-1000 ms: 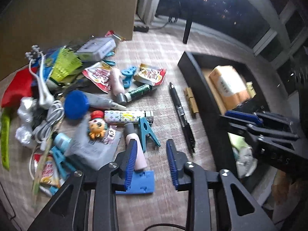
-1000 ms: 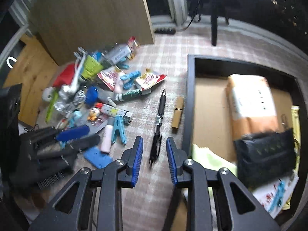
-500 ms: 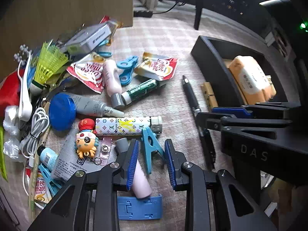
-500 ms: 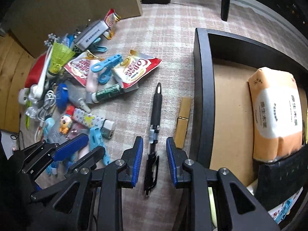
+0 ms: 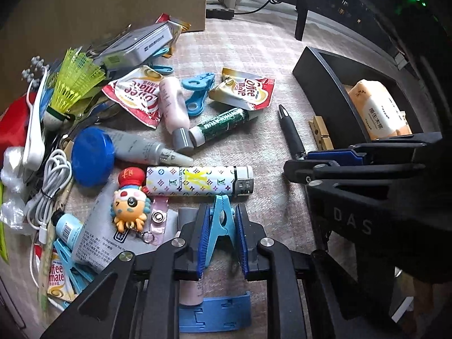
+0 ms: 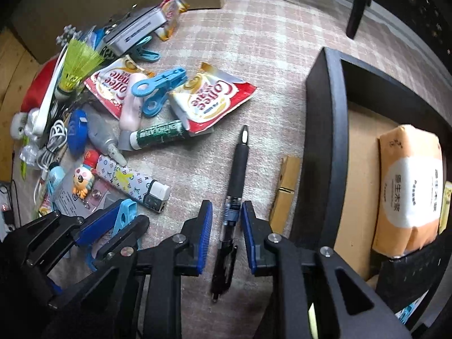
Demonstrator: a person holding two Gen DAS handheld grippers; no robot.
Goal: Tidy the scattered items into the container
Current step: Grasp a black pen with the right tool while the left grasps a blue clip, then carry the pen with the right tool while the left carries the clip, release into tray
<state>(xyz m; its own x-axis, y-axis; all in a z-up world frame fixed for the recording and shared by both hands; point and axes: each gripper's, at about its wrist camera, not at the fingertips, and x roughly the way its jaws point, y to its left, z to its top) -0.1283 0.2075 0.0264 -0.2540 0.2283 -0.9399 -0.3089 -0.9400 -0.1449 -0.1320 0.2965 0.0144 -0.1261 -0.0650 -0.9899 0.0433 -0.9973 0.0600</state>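
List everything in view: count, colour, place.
container: one, black, right side
tissue pack: one, orange, inside the container
pen: one, black, on the cloth beside the container
wooden clothespin: one, tan, between pen and container
blue clothespin: one, light blue, near edge of the pile
lighter: one, white patterned, mid-pile
creamer sachets: at least three, red and gold, in the pile
shuttlecock: one, yellow-green, left
cable: one, white, left edge
left gripper: black, blue pads, jaws just closing onto the blue clothespin
right gripper: same colours, jaws just closing, pen between, untouched
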